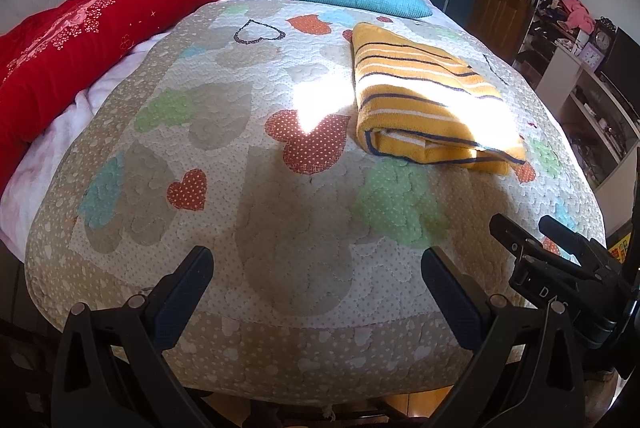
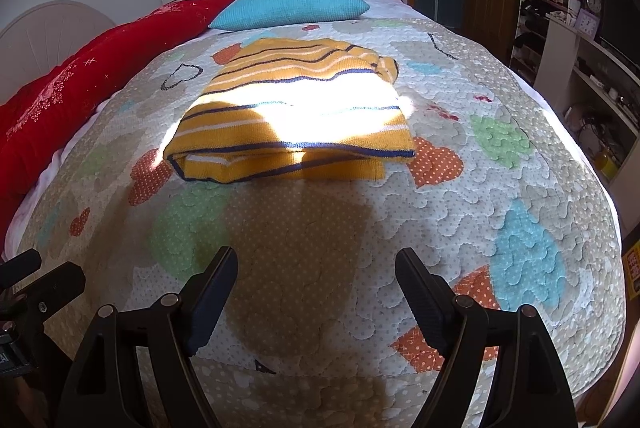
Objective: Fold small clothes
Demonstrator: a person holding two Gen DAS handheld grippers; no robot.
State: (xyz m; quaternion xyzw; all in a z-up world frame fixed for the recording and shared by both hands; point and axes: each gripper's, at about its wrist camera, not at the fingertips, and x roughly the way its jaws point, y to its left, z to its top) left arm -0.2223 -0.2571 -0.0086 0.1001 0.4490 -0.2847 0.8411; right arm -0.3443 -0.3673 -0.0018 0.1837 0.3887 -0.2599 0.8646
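Lying folded mid-bed (image 2: 520,187), the striped sweater (image 2: 292,115) probably needed only gentle smoothing, while both hand-held grippers, left (image 1: 318,288) and right (image 2: 316,292), hung released near the foot edge.

A folded sweater (image 2: 292,111) lies on the quilt (image 2: 500,228) at frame centre in the right wrist view, with a pillow (image 2: 290,3) behind it and a blanket (image 2: 92,75) along the left edge. Shelves (image 2: 580,75) stand at far right. Both grippers, the left gripper (image 1: 316,280) and the right gripper (image 2: 316,284), hover spread above the quilt's near edge, well apart from the sweater.
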